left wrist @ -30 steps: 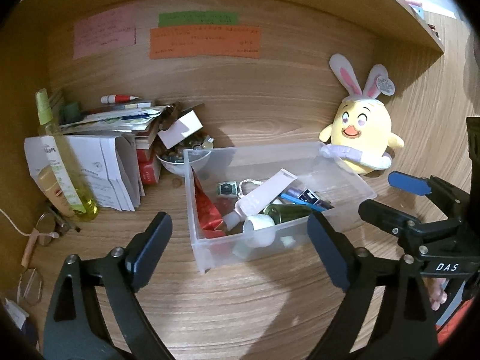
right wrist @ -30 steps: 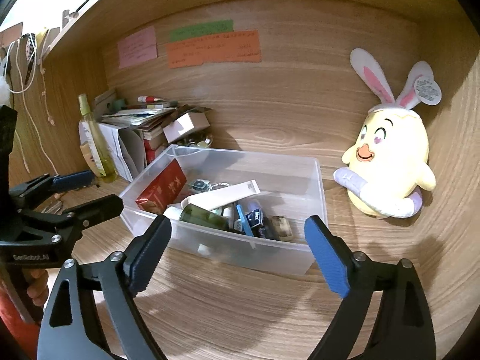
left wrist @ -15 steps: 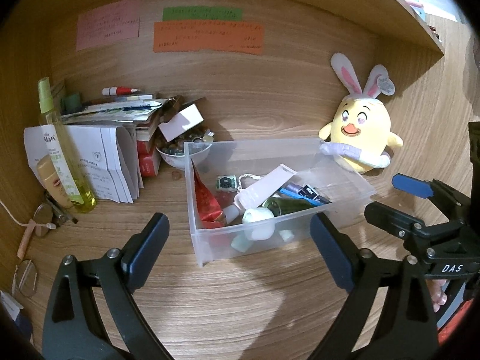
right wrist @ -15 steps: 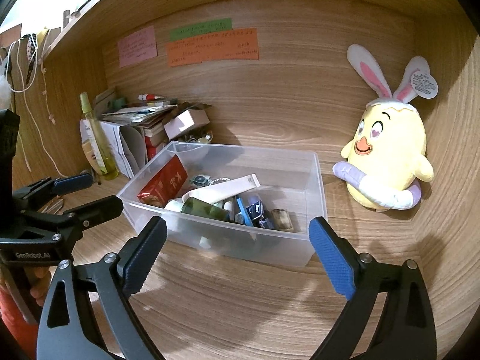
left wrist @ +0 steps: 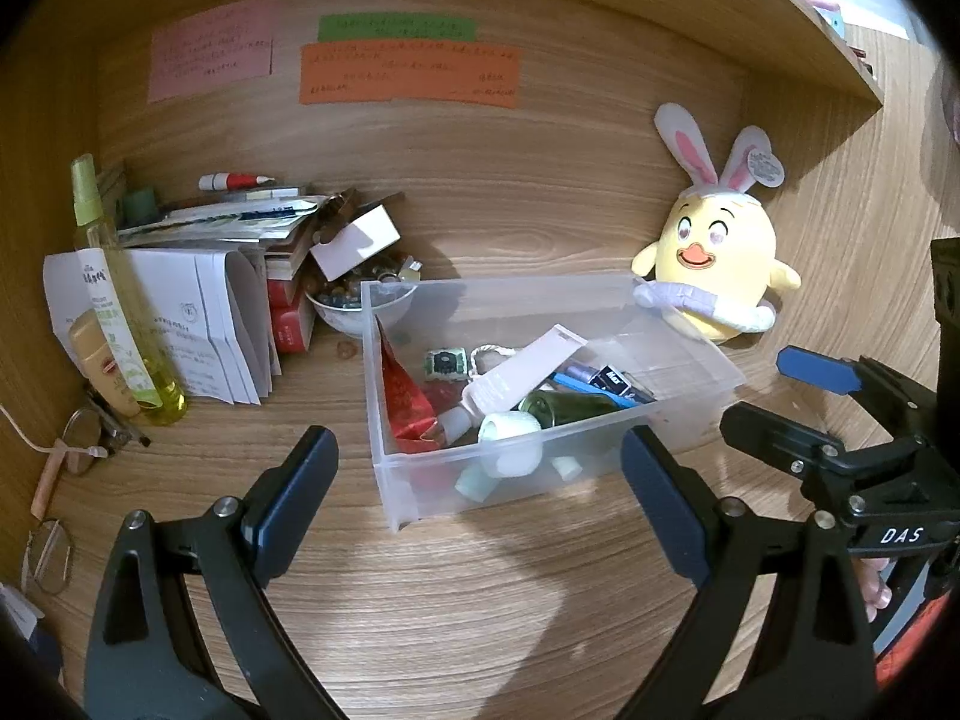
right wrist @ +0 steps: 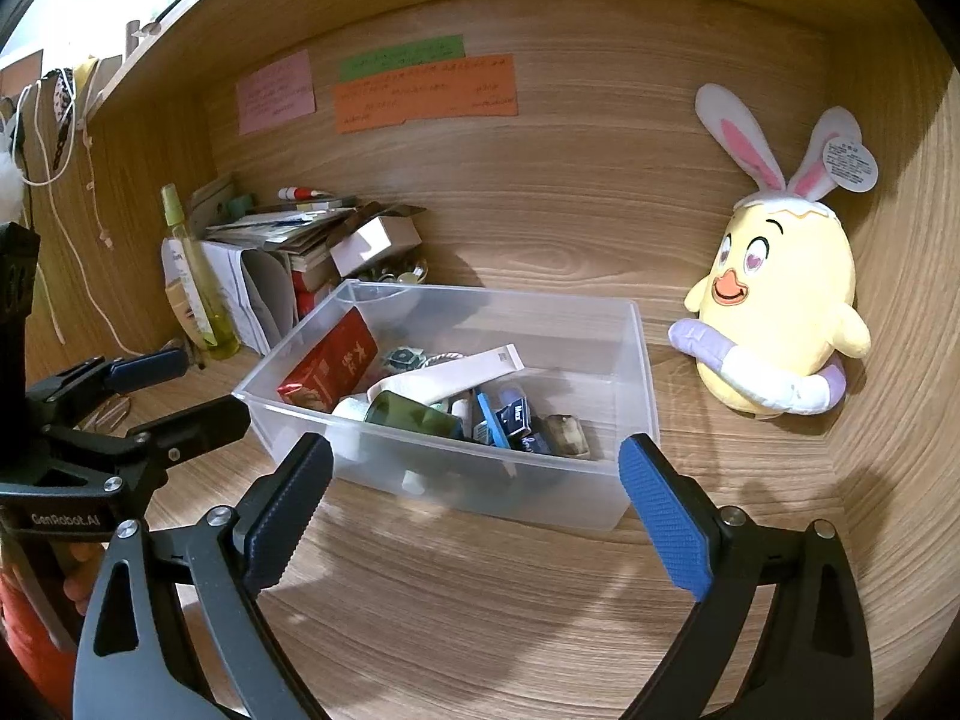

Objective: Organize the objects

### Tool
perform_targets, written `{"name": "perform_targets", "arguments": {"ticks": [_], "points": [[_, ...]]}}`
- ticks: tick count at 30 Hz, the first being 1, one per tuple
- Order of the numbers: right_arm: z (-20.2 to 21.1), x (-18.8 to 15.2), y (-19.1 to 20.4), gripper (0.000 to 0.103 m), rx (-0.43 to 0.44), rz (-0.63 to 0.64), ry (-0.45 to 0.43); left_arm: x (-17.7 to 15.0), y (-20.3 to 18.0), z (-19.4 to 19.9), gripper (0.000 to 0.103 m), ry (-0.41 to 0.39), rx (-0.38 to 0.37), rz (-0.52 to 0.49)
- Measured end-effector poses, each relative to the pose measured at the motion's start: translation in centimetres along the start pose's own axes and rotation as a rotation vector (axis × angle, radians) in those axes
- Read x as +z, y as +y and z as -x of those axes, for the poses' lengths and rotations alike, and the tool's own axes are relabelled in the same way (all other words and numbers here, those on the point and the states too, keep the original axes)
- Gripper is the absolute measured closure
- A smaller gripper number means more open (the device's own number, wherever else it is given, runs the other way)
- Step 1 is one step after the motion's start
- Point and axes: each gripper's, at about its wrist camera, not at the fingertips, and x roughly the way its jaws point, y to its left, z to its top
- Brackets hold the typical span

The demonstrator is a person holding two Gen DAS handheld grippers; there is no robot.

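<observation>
Beside the clear bin point(right wrist: 639, 360), "GenRobot.AI" left gripper point(right wrist: 180, 387) and "DAS" right gripper point(left wrist: 774, 387) gape empty.

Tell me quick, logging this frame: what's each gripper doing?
Left gripper: open, holding nothing.
Right gripper: open, holding nothing.

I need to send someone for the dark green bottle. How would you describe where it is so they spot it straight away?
Find the clear plastic bin in the middle of the wooden desk, left of the yellow plush chick. The green bottle lies on its side against the bin's near wall, just under the long white tube. It is the only dark, glassy green thing among the clutter.
</observation>
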Motion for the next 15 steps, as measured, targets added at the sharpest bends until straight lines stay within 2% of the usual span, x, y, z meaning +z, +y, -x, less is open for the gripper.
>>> {"name": "perform_targets", "arguments": {"ticks": [15], "points": [[0.06,-0.02,0.18,0.007,0.003,0.001,-0.007,0.05,-0.03,0.0,0.007,-0.002,-0.021,-0.012]]}}
